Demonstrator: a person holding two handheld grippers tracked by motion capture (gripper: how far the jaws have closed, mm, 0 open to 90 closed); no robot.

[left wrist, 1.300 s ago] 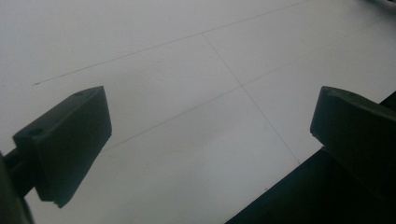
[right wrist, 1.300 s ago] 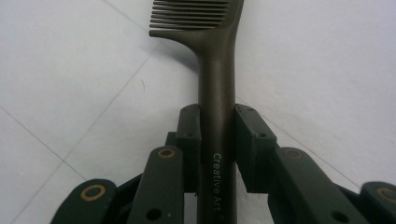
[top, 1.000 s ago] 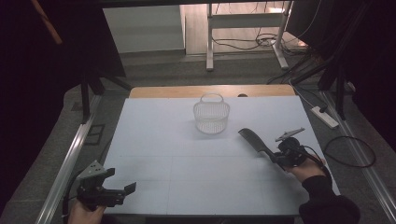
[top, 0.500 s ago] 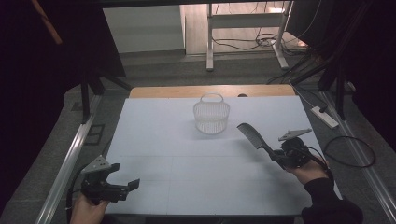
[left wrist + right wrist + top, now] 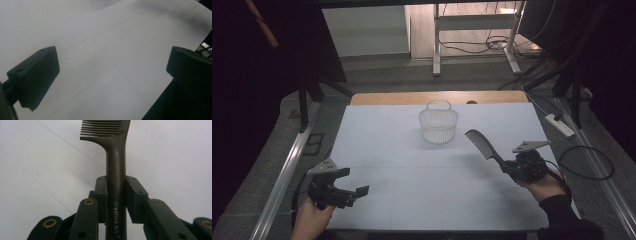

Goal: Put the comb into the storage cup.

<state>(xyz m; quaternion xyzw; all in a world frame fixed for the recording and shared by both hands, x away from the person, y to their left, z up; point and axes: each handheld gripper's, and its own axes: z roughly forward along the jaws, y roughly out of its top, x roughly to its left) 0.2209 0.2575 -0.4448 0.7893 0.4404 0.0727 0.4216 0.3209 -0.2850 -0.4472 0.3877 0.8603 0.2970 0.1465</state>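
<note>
While my right gripper [image 5: 507, 167] pinched the dark plastic long-handled comb [image 5: 115, 167] by its handle, I held it raised at the high view's centre right, teeth slanting toward the clear wire-ribbed basket [image 5: 438, 124] near upper centre. I judged dropping it in there came next. My left gripper [image 5: 113, 75] hovered spread and empty over the white table [image 5: 412, 200], lower left.

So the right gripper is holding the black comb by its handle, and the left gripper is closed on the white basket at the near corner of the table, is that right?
Not quite. The left gripper holds nothing: the left gripper view shows its fingers wide apart over bare table. The white basket stands alone at the far middle in the high view. The right gripper does hold the black comb by its handle.
</note>
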